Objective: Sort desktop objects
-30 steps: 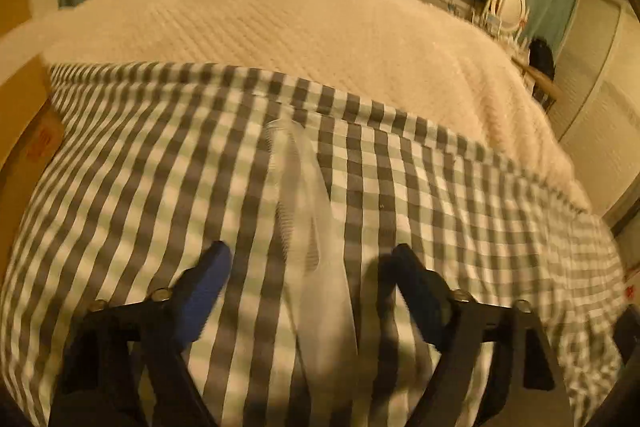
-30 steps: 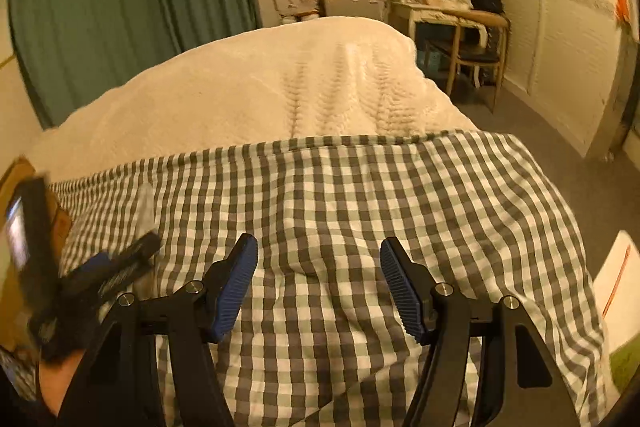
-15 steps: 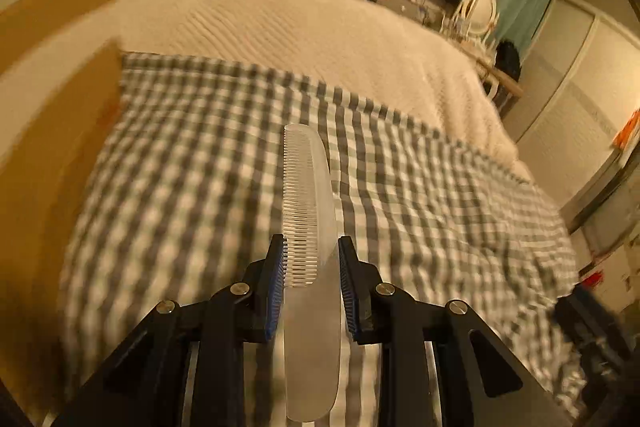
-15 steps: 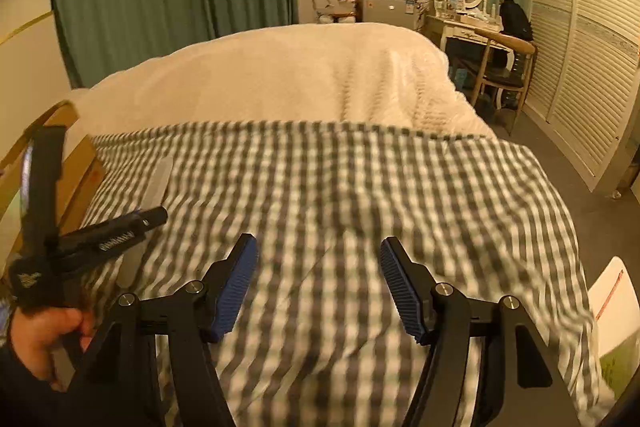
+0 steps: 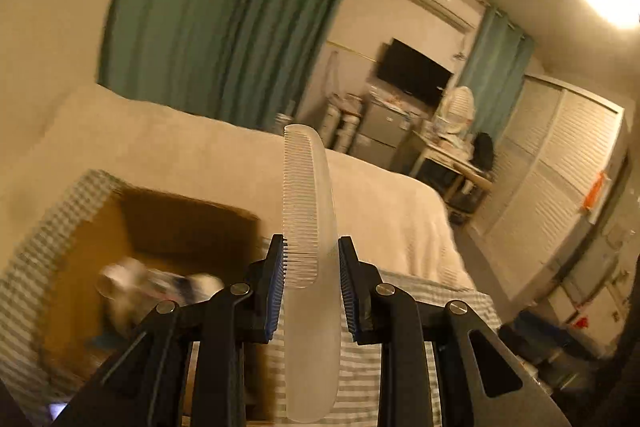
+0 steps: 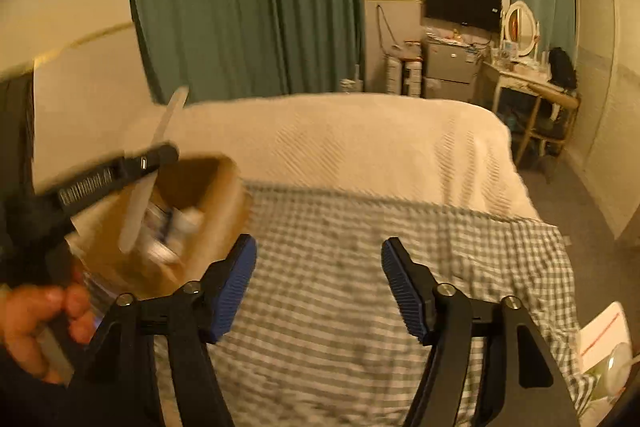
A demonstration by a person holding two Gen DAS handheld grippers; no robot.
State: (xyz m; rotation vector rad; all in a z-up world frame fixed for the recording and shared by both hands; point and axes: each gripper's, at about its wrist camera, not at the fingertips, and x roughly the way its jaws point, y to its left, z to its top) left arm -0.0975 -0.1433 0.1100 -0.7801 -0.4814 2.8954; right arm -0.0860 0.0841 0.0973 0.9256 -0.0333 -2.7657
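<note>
Comb lifted off the bed and carried toward the box

A second ago the translucent comb (image 5: 308, 227) lay flat on the checked bedspread (image 6: 340, 307) between wide-open fingers; now the left gripper (image 5: 311, 283) has its fingers closed onto the comb near its middle, teeth end pointing forward, and has raised it clear of the bed to hang above the open cardboard box (image 5: 160, 227), where a few blurred items already lie. The right gripper (image 6: 318, 287) holds nothing, its jaws opening over the bare bedspread. By my reading the pick-up is done and only the drop into the box remains for this item; the right wrist view shows the comb (image 6: 156, 163) over the box too.
</note>
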